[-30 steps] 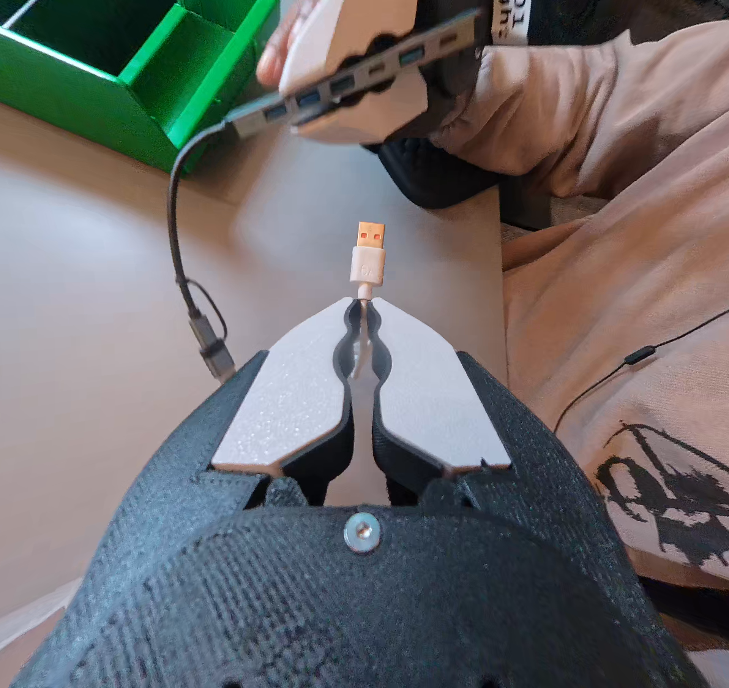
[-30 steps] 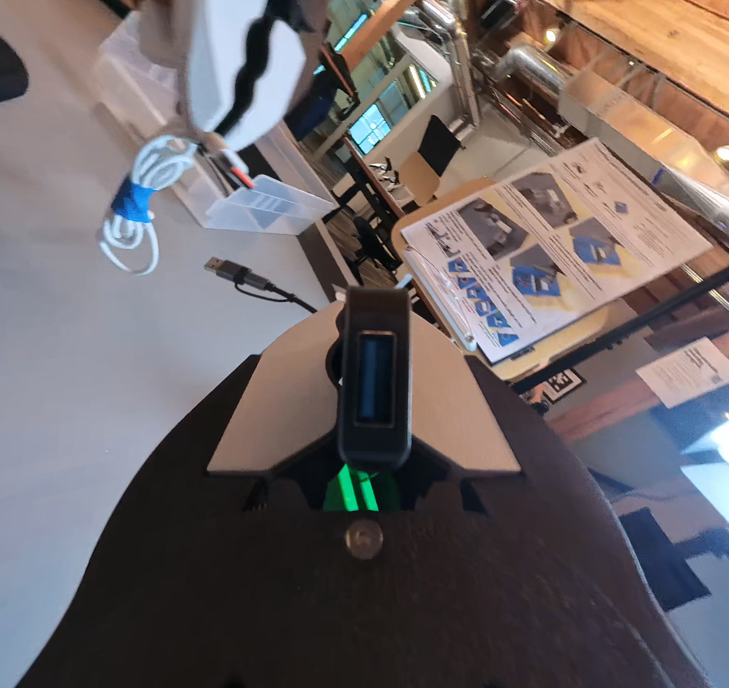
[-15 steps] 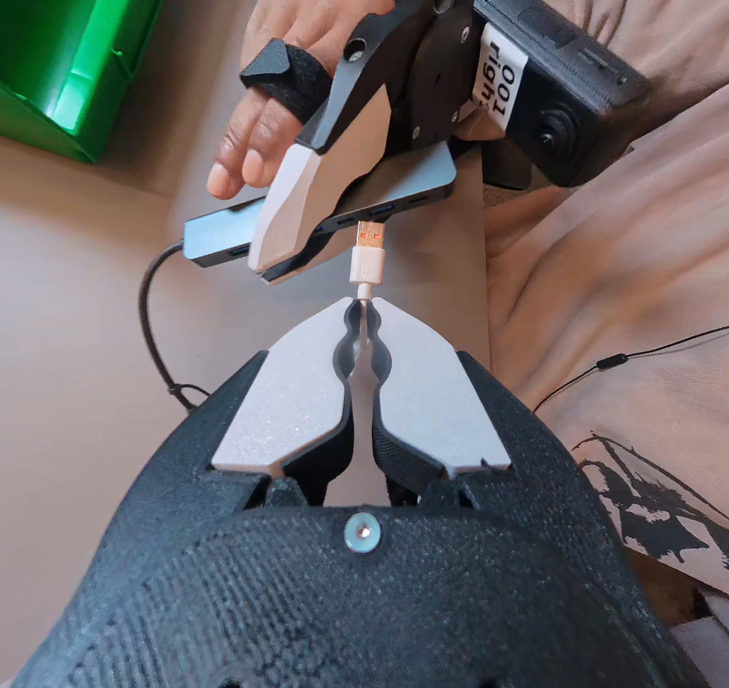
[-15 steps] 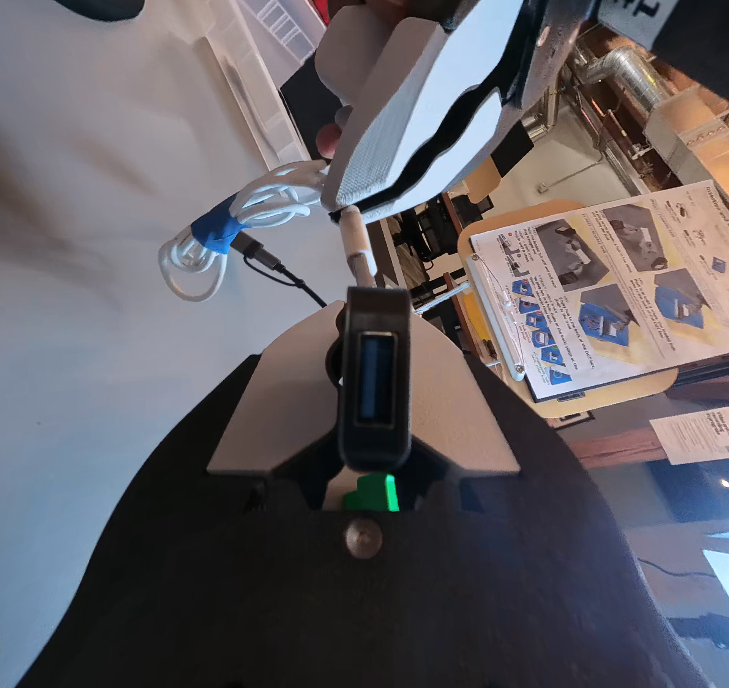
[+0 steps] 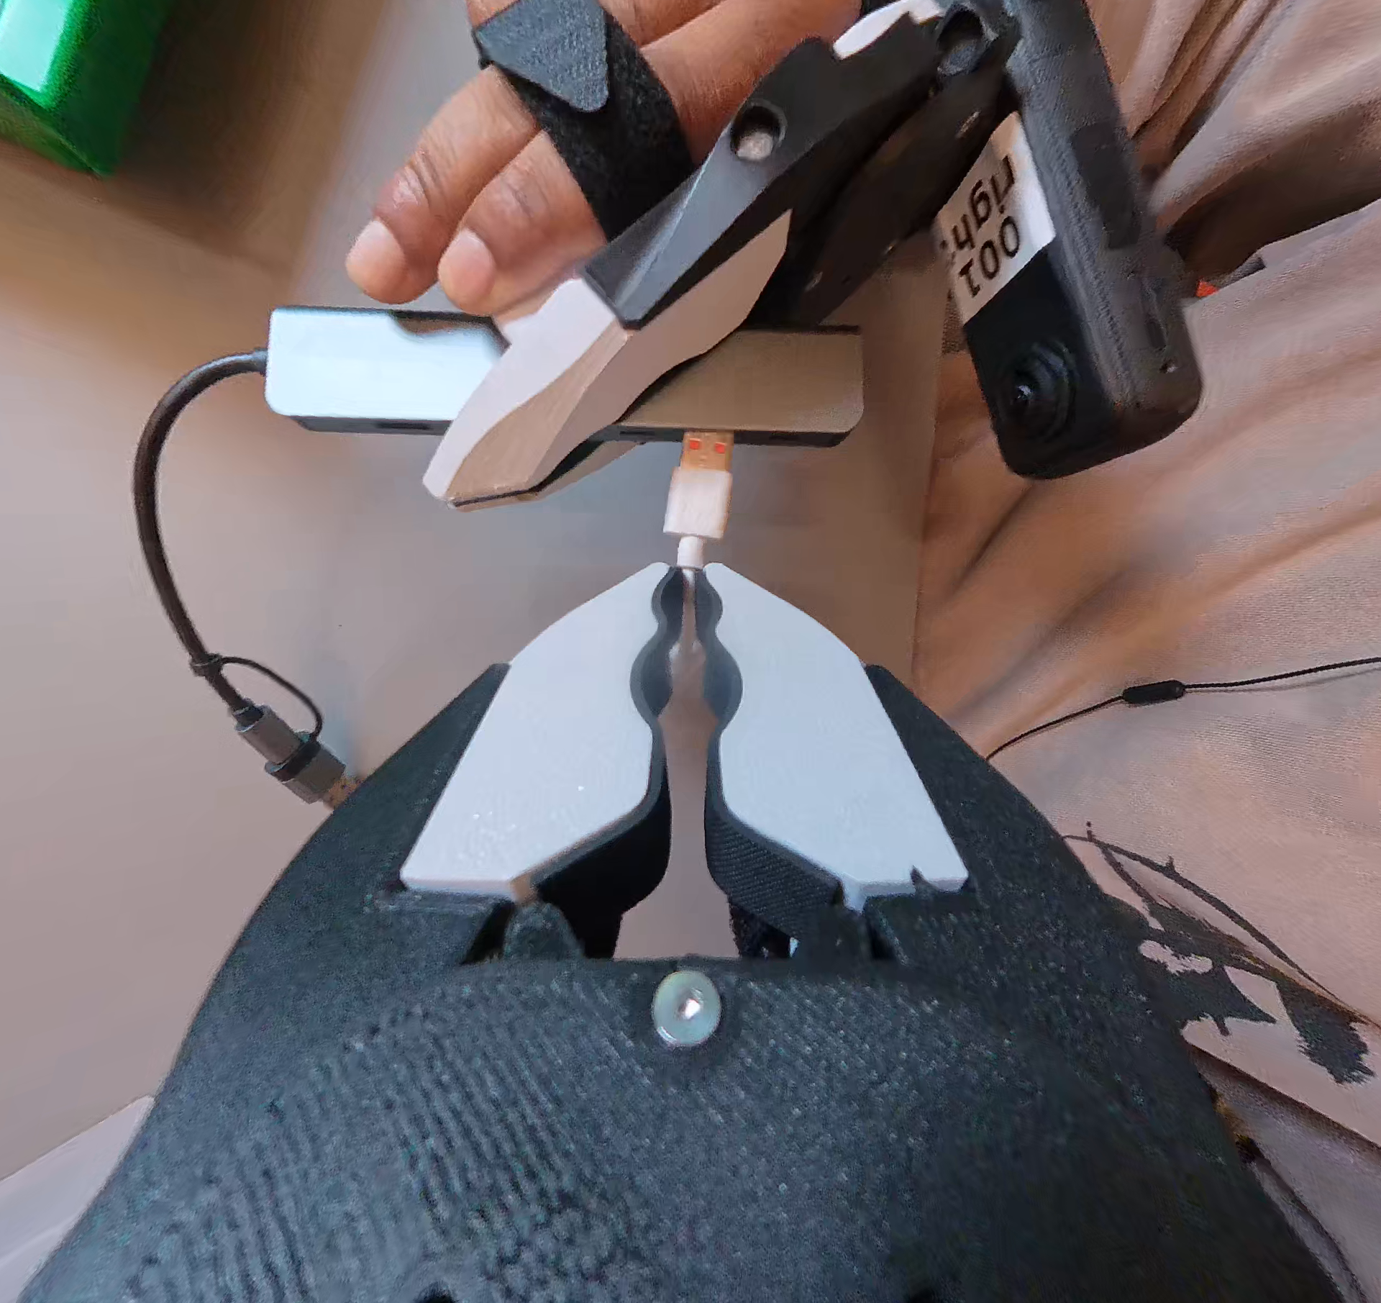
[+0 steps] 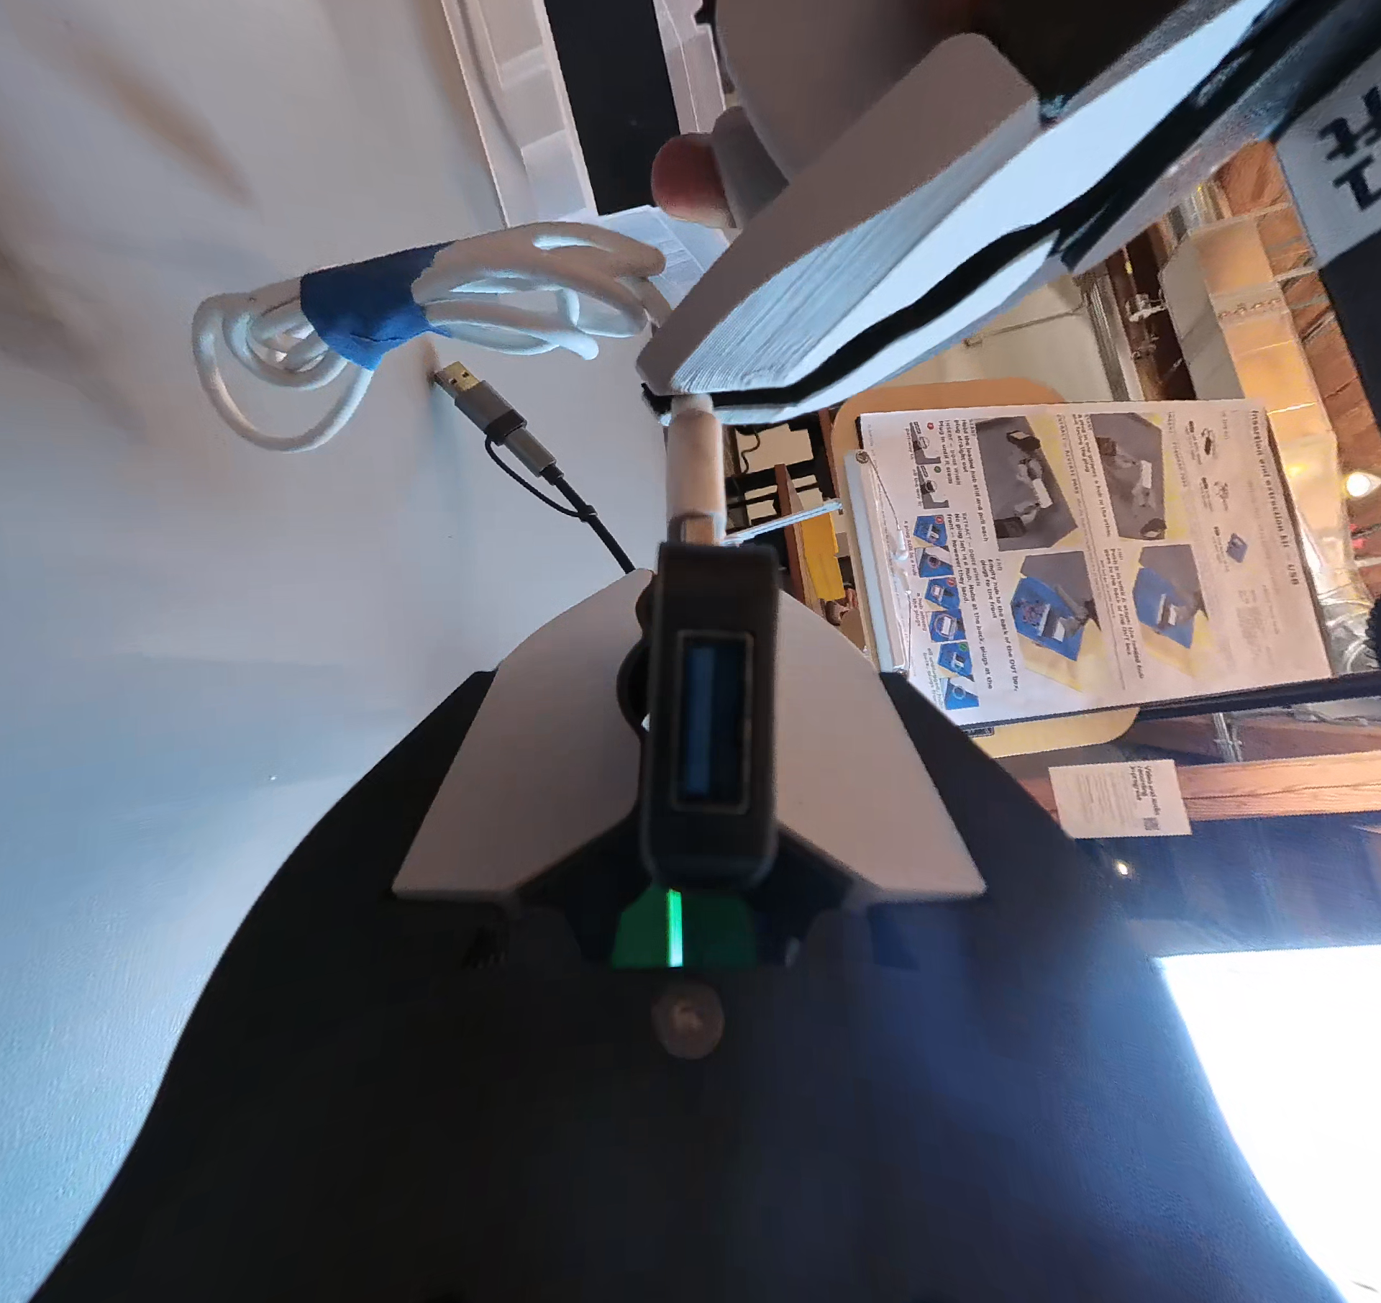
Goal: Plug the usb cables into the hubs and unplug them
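The white cable (image 5: 686,570) is being pinched just behind its plug (image 5: 701,486) by the left gripper (image 5: 687,573), jaws nearly closed. The plug's tip is being met at 12 o'clock by a port of the grey hub (image 5: 755,389), which is being clamped above the counter (image 5: 112,594) by the right gripper (image 6: 706,594).

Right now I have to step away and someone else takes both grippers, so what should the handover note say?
Left gripper: shut on the white USB cable just behind its plug.
Right gripper: shut on the grey hub, held in the air with its port edge facing the plug.
Things: the plug's orange tip meets a port on the hub's edge; metal shows, so it is not seated. The rest of the cable hangs as a blue-taped coil. The hub's own lead dangles loose.
Done: plug lined up.
Left: push in fully, then unplug.
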Available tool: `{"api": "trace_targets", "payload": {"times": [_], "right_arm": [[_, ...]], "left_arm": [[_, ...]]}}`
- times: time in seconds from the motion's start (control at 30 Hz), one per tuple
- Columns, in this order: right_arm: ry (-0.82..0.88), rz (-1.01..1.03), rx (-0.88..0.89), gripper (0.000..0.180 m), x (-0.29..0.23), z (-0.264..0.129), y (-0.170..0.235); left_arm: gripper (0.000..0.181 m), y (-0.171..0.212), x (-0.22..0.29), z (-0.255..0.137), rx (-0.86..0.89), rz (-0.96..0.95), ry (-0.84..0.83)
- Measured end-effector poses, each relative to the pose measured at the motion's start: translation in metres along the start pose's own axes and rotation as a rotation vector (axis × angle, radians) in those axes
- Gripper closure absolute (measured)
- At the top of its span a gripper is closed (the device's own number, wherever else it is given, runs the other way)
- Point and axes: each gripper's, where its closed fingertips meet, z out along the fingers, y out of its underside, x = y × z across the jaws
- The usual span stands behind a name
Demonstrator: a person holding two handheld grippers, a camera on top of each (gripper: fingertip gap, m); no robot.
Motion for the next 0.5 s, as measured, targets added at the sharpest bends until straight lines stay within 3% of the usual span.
{"api": "trace_targets", "payload": {"times": [0.5], "right_arm": [[0.021,-0.078,-0.031,0.168,-0.0031,0.0008,-0.0029]], "left_arm": [[0.179,0.0000,0.0079,0.0071,-0.017,0.048,0.006]]}}
